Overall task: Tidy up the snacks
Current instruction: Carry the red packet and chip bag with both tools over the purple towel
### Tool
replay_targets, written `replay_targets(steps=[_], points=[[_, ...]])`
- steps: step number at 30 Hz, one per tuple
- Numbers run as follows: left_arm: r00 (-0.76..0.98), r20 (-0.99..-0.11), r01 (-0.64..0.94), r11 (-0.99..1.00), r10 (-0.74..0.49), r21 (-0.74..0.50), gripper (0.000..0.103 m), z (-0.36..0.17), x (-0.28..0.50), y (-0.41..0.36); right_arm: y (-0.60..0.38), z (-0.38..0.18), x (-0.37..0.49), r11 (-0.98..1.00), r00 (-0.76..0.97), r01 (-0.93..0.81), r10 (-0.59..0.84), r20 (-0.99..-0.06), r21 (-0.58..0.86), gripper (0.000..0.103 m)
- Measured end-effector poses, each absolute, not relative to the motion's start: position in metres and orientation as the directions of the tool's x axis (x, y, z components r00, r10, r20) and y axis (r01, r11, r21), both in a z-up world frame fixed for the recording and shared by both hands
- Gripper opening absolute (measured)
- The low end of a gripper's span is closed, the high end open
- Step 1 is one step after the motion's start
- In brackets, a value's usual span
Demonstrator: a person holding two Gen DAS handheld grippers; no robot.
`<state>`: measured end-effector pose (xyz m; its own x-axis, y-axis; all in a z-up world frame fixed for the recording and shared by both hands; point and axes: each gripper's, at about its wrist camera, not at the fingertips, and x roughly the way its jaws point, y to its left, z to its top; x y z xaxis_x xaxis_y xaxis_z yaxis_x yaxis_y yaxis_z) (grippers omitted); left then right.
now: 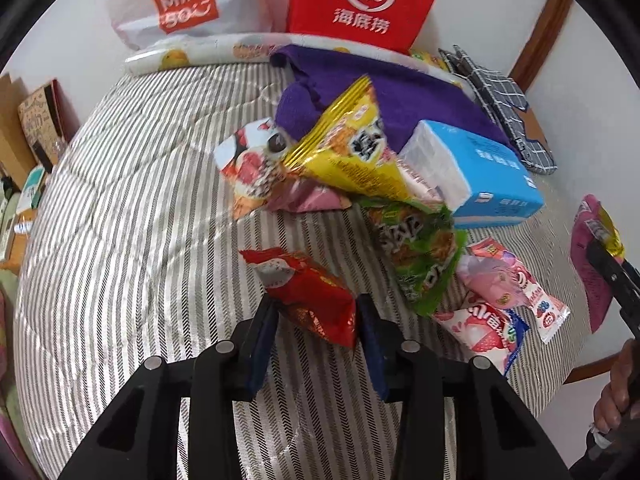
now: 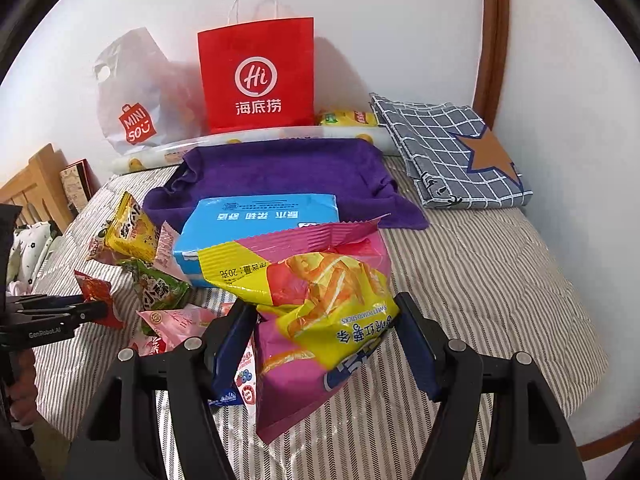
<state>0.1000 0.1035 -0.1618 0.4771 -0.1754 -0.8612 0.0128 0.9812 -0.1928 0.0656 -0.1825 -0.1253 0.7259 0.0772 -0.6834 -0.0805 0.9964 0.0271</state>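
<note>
my left hand-held gripper (image 1: pixel 316 312) sits at the bottom centre of its frame, its blue pads clamped on a small red snack packet (image 1: pixel 308 294) that lies on the striped bed (image 1: pixel 120 220). my right hand-held gripper (image 2: pixel 324 336) is clamped on a large pink and yellow sweet potato stick bag (image 2: pixel 316 304), which fills the lower middle of its frame and looks lifted off the bed. just right of the red packet i see a green snack bag (image 1: pixel 416 248), and lower right of that a few pink strawberry packets (image 1: pixel 492 308). above them, in mid frame, a yellow snack bag (image 1: pixel 352 148) leans over a white and red packet (image 1: pixel 252 160), beside a blue tissue pack (image 1: pixel 476 164) that rests on a purple towel (image 1: pixel 400 92). at the top of the frame a red paper bag (image 1: pixel 360 0) and a white plastic shopping bag (image 1: pixel 176 4) stand against the wall. a folded checked cloth (image 2: pixel 452 148) lies at the right of the right wrist view.
</note>
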Motion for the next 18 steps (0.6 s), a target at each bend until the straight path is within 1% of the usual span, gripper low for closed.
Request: replay_targets(steps=[2, 4, 8, 10, 11, 12, 13, 15, 18], points=[[0.470, -0.864, 0.000, 0.979, -0.181, -0.205, 0.044, -0.164, 0.101, 0.106, -0.183, -0.125, 0.065, 0.996, 0.727, -0.080, 0.075, -0.683, 0.025, 0.069], [0.465, -0.872, -0.023, 0.982, -0.155, -0.187, 0.060, -0.167, 0.104, 0.109, -0.185, -0.125, 0.064, 0.997, 0.726, -0.078, 0.076, -0.683, 0.028, 0.069], [0.458, -0.878, -0.044, 0.982, -0.143, -0.183, 0.062, -0.170, 0.110, 0.111, -0.188, -0.125, 0.065, 0.997, 0.725, -0.070, 0.071, -0.685, 0.029, 0.069], [0.465, -0.875, -0.050, 0.983, -0.136, -0.179, 0.060, -0.170, 0.112, 0.110, -0.189, -0.125, 0.066, 0.997, 0.724, -0.065, 0.067, -0.687, 0.028, 0.069], [0.468, -0.873, -0.048, 0.982, -0.138, -0.181, 0.055, -0.170, 0.113, 0.110, -0.191, -0.125, 0.066, 0.998, 0.723, -0.064, 0.067, -0.687, 0.029, 0.069], [0.470, -0.870, -0.042, 0.981, -0.150, -0.192, 0.045, -0.170, 0.112, 0.109, -0.191, -0.125, 0.067, 0.998, 0.723, -0.062, 0.065, -0.687, 0.029, 0.069], [0.471, -0.867, -0.035, 0.979, -0.160, -0.200, 0.042, -0.169, 0.112, 0.109, -0.192, -0.124, 0.067, 0.998, 0.724, -0.059, 0.062, -0.687, 0.028, 0.069], [0.474, -0.865, -0.024, 0.980, -0.162, -0.197, 0.039, -0.168, 0.112, 0.108, -0.194, -0.123, 0.067, 0.998, 0.723, -0.057, 0.060, -0.688, 0.028, 0.069], [0.475, -0.865, -0.022, 0.980, -0.162, -0.196, 0.039, -0.165, 0.110, 0.107, -0.196, -0.121, 0.068, 0.998, 0.725, -0.056, 0.062, -0.686, 0.030, 0.069]])
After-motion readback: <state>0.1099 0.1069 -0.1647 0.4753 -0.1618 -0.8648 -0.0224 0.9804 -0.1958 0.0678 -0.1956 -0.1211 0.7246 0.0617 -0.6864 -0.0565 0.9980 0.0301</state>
